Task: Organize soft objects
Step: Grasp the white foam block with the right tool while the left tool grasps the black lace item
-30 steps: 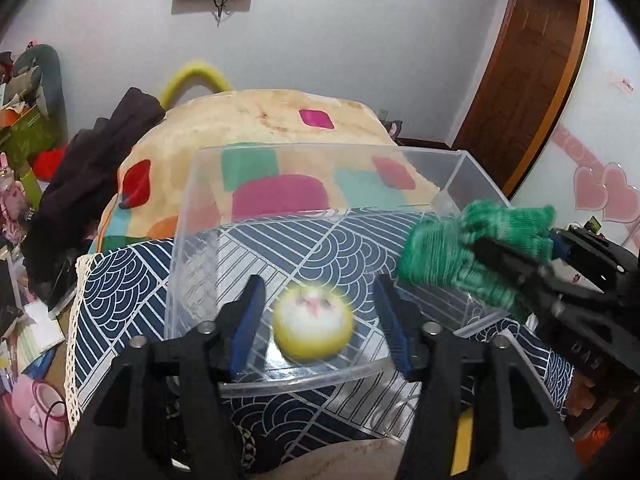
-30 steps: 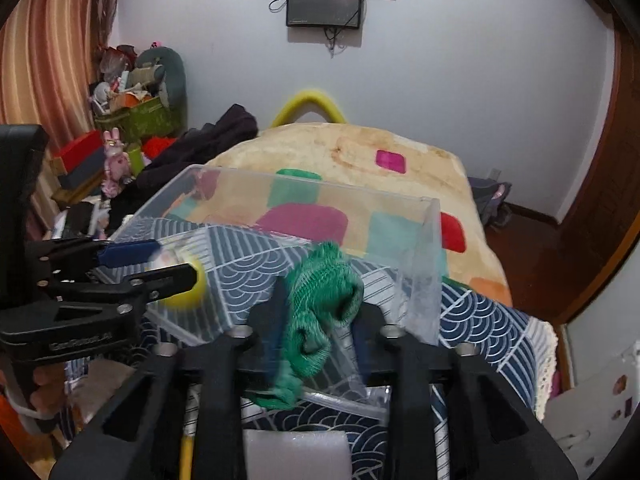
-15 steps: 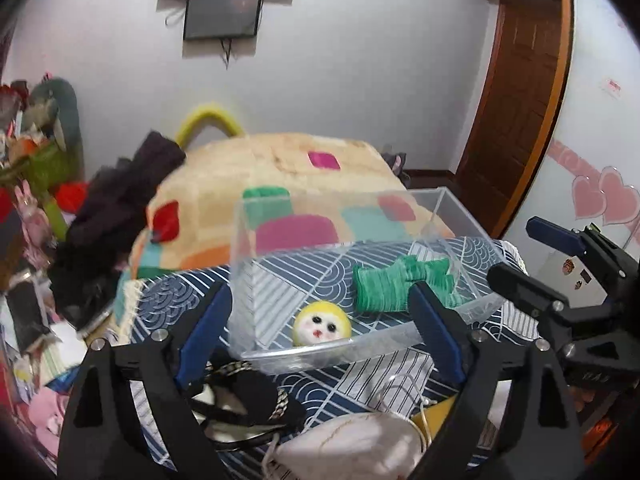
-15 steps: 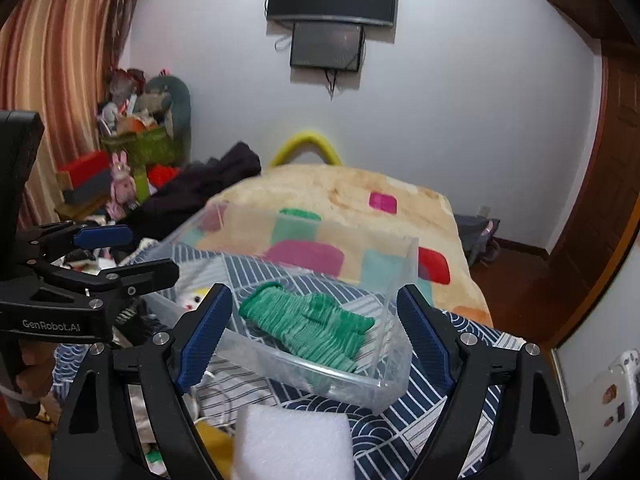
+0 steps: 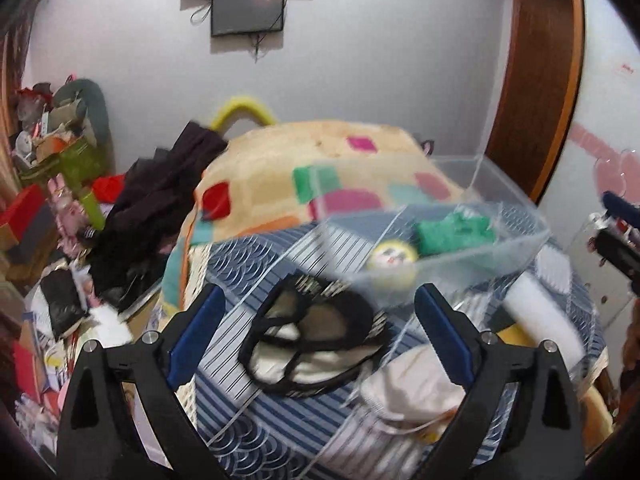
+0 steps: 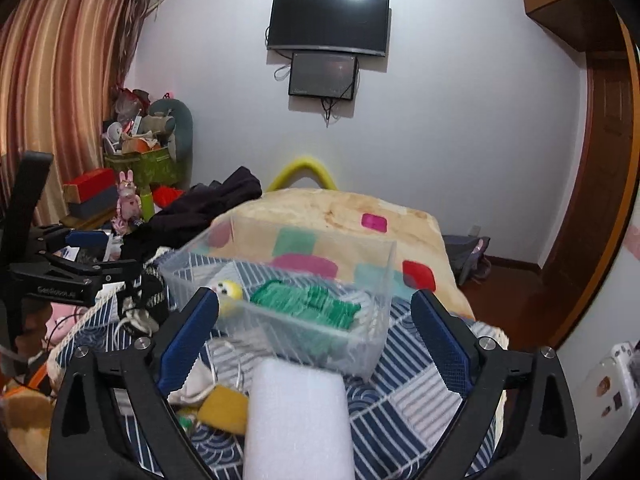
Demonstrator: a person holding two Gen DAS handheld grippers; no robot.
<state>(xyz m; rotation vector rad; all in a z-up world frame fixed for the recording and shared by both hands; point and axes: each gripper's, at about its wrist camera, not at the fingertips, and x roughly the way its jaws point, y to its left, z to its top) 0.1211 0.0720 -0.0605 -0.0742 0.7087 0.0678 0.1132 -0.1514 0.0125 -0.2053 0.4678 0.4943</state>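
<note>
Blue-and-white patterned cloth [image 6: 404, 396] covers the surface where a clear plastic bin [image 6: 372, 344] stands. Inside the bin lie a green knitted glove [image 6: 308, 304], flat and ribbed, and just beside it a round yellow plush ball [image 6: 229, 291] with a white face; in the left wrist view the same glove [image 5: 454, 232] and ball [image 5: 394, 258] show through the bin's near wall [image 5: 460, 264].

Outside the bin, on the cloth, rest a black-and-cream strappy item [image 5: 308, 340], a cream pouch [image 5: 412, 380], a yellow sponge [image 6: 224, 408] and a white foam block [image 6: 298, 416].

Both tools have just been opening. The left gripper [image 5: 316, 340] stands spread wide above the strappy item, gripping nothing. The right gripper [image 6: 312, 344] is likewise wide apart with nothing in its grasp, the bin and foam block seen between its fingers.

Beyond lies a bed with a beige blanket [image 6: 340, 216] bearing coloured squares, dark clothes [image 6: 208, 204], a wall-mounted screen [image 6: 328, 24] and striped curtains [image 6: 60, 80].
</note>
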